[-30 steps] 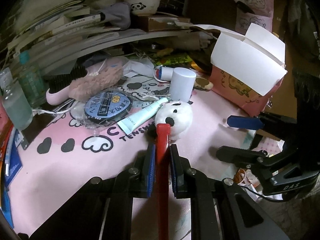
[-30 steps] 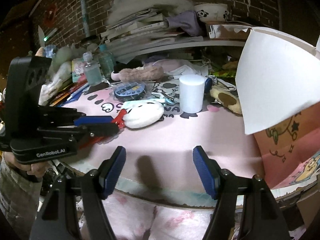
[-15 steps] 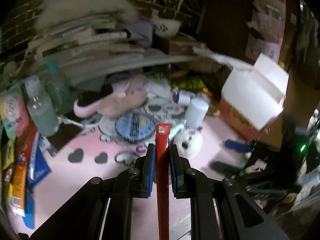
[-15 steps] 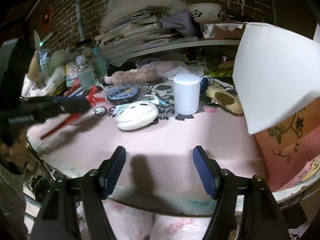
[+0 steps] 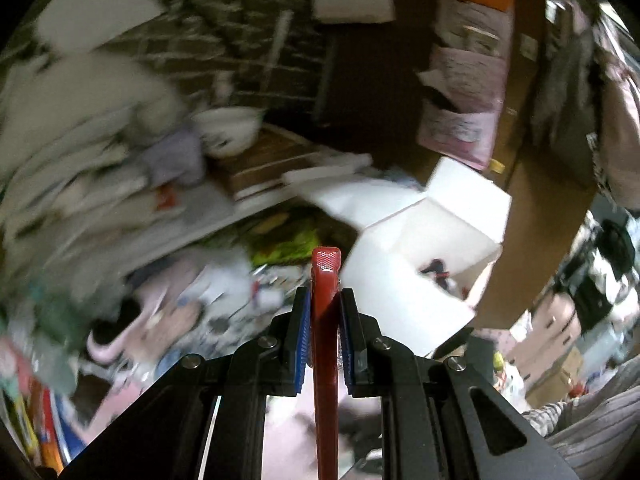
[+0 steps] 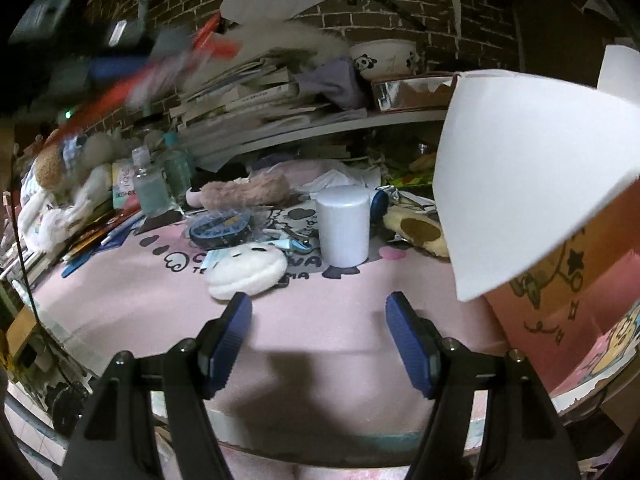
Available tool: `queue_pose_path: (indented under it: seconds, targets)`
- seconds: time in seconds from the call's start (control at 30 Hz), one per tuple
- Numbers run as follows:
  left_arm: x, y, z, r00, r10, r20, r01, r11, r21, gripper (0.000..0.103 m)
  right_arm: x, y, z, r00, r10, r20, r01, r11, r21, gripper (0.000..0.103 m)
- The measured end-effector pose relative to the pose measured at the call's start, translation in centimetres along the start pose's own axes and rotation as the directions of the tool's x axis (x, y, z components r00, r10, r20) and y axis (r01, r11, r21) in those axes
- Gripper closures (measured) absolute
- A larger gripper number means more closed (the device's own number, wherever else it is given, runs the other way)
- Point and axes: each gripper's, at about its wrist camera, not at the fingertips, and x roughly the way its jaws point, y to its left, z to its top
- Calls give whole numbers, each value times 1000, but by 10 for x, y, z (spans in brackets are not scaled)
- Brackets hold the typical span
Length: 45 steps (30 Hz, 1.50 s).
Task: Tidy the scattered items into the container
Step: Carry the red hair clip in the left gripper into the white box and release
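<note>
Your left gripper (image 5: pixel 324 334) is clamped on a slim red clip-like tool (image 5: pixel 325 320), which runs lengthwise between the blue pads and juts out past the tips. In the left wrist view its tip sits just short of the open pink-sided box (image 5: pixel 420 264), whose white flaps stand up around the mouth. Take that box as your landmark.

The step in hand looks like the carry to the box. The left view is smeared, so slow down before you reach the flaps. The near flap rises between the tool and the opening; come in above its edge rather than pushing through it, or the flap may fold inward and cover the mouth. Something small and dark with red on it already lies inside the box, so aim for the bare white floor beside it. Tip the tool nose-down over the opening and only then let the pads part; a long thin piece released level could bridge the flaps and hang there.

Your right gripper (image 6: pixel 319 332) stands partly open with nothing between its fingers, low over the pink mat (image 6: pixel 160 304), left of the box. The white plush (image 6: pixel 246 274) and the white cylinder (image 6: pixel 343 226) wait on the mat, also left of the box.
</note>
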Motion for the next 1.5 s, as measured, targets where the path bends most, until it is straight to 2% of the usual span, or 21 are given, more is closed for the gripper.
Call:
queue_pose_path:
  seconds: [0.2, 0.3, 0.4, 0.6, 0.77, 0.93, 1.1, 1.27, 1.37, 1.5]
  targets:
    - [38, -55, 41, 995, -73, -63, 81, 988, 135, 94, 0, -8, -6, 1000, 29, -13, -29, 999, 27, 36]
    - [66, -79, 56, 987, -107, -120, 127, 977, 174, 94, -1, -10, -10, 999, 46, -12, -45, 998, 33, 36]
    - [100, -101, 64, 971, -129, -199, 167, 967, 191, 94, -3, -11, -11, 998, 61, -6, -61, 997, 36, 36]
    - [162, -127, 62, 927, -91, -364, 174, 963, 204, 95, -5, -13, -13, 996, 90, 0, -90, 995, 50, 35]
    - [184, -132, 55, 907, -59, -418, 166, 960, 225, 95, -6, -13, -13, 994, 108, 1, -108, 993, 53, 35]
    - [179, -125, 53, 908, -62, -413, 167, 961, 222, 97, -6, -13, -14, 994, 106, 2, -106, 993, 54, 35]
    - [181, -124, 49, 900, -40, -435, 159, 957, 242, 98, -6, -14, -13, 994, 108, 2, -108, 992, 60, 35]
    - [178, -123, 46, 895, -47, -444, 167, 958, 235, 98, -5, -14, -12, 994, 106, 0, -106, 993, 59, 35]
    - [175, -122, 43, 899, -26, -437, 153, 954, 258, 97, -4, -15, -12, 995, 104, 1, -104, 993, 59, 35]
    - [161, -122, 42, 915, -24, -404, 150, 947, 284, 94, -4, -16, -12, 995, 98, 4, -98, 993, 62, 35]
